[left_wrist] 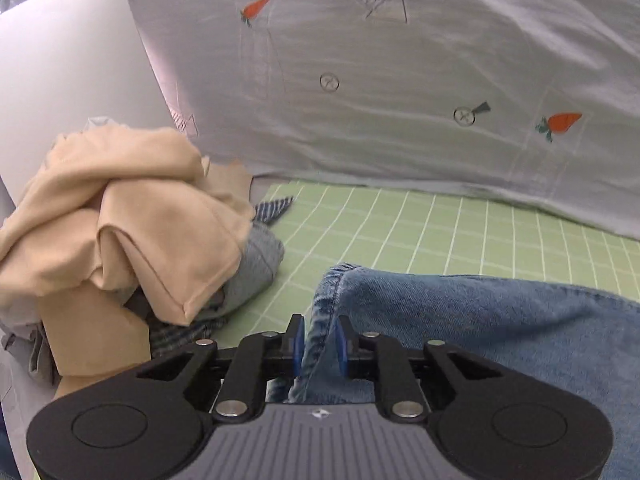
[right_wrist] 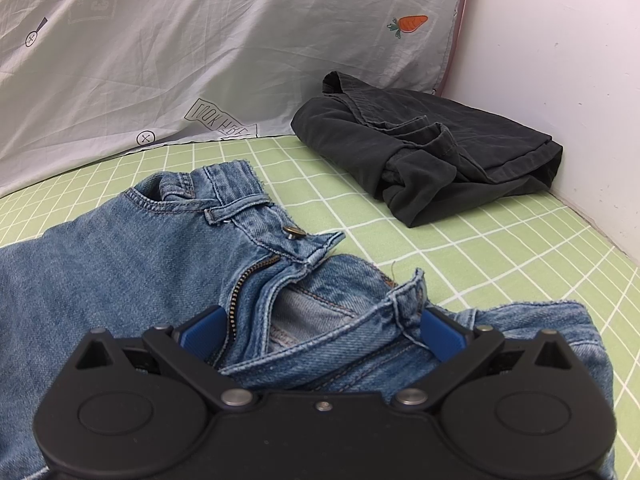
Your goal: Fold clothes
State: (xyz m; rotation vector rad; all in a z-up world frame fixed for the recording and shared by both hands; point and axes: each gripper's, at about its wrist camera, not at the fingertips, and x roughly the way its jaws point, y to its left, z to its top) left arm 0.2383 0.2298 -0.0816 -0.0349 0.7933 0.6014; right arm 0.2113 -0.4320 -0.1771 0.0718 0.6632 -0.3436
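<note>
At far left a heap of clothes (left_wrist: 132, 216), beige on top with grey and checked pieces under it, spills over a brown paper bag (left_wrist: 92, 340); what lies inside the bag is hidden. Beside it, the left gripper (left_wrist: 320, 344) is clamped on a hem of the blue jeans (left_wrist: 500, 320), which lie on the green checked mat (left_wrist: 440, 224). The right gripper (right_wrist: 320, 332) has its fingers wide apart, straddling the jeans' open waistband (right_wrist: 256, 216). A folded black garment (right_wrist: 432, 148) lies at far right against the wall (right_wrist: 560, 80).
</note>
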